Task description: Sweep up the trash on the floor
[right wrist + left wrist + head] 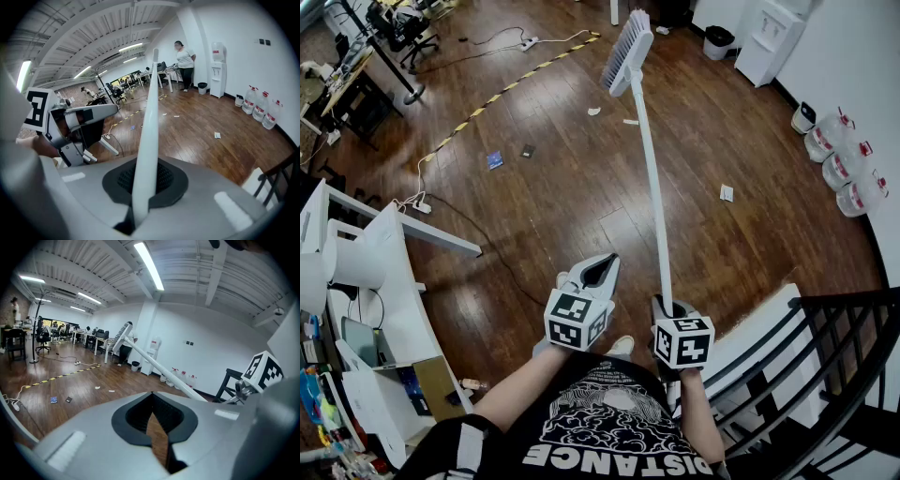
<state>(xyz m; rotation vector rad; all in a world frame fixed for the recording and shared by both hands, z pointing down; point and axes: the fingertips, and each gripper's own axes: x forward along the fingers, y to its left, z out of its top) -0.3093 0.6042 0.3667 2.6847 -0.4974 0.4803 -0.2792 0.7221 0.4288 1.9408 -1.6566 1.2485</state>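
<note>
A white-handled broom (652,178) slants away over the wooden floor, its brush head (626,52) raised at the far end. My right gripper (671,307) is shut on the lower end of the handle (146,140), which runs up between its jaws. My left gripper (606,264) hovers just left of the handle, shut with nothing in it, and only floor shows through its slit (153,420). Trash lies on the floor: a paper scrap (593,111), a second paper scrap (630,121), a white paper (727,192), a blue packet (494,159) and a dark square piece (528,150).
Water jugs (842,164) line the right wall. A black stair rail (825,361) stands near right. A white desk (389,281) is at the left. A yellow-black cable strip (502,91) crosses the floor. A bin (718,42) stands at the back, where a person (185,63) also stands.
</note>
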